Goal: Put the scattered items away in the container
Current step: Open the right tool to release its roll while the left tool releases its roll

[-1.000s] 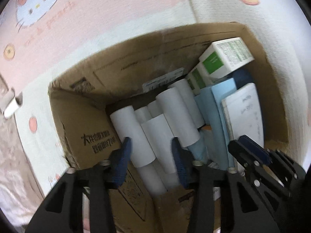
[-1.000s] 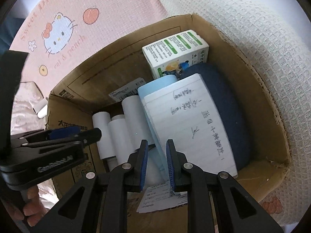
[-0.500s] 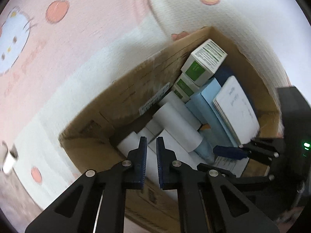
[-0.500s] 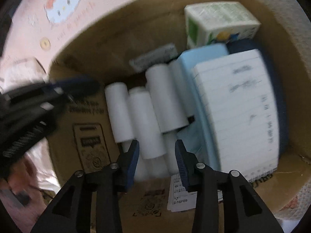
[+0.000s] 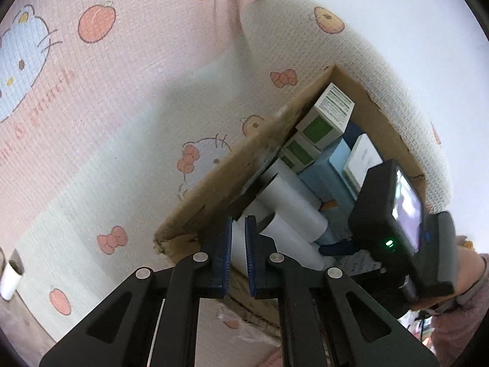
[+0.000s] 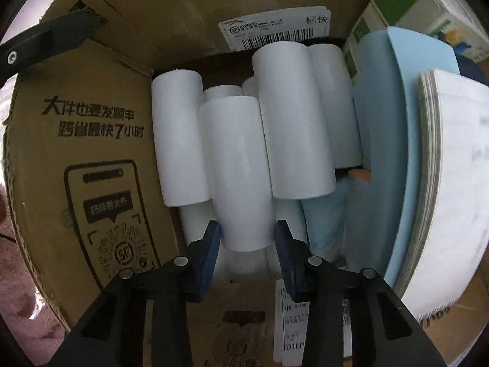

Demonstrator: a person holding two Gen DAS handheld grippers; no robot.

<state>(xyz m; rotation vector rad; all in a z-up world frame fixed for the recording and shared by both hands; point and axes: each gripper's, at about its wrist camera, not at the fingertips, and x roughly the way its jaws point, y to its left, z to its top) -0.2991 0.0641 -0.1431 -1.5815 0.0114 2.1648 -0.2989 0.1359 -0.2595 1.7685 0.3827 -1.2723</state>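
A cardboard box (image 5: 214,189) lies on a patterned blanket. It holds several white rolls (image 5: 290,202), green-and-white cartons (image 5: 324,119), a blue pad (image 5: 333,165) and a lined notepad (image 5: 363,156). My left gripper (image 5: 237,235) is shut and empty, above the box's near rim at its left end. My right gripper (image 6: 247,244) is down inside the box, open. The lower end of one white roll (image 6: 238,168) sits between its fingertips. I see no squeeze on it. The blue pad (image 6: 397,122) and notepad (image 6: 452,183) stand to its right.
The blanket (image 5: 107,107) spreads left of and behind the box. A small white roll (image 5: 10,278) lies on it at the far left. A printed box flap (image 6: 91,168) stands left of the rolls. A hand in a pink sleeve (image 5: 467,275) holds the right gripper.
My left gripper shut and drew back out of the box towards its left rim. My right gripper opened and sank into the box, closing in on the white rolls.
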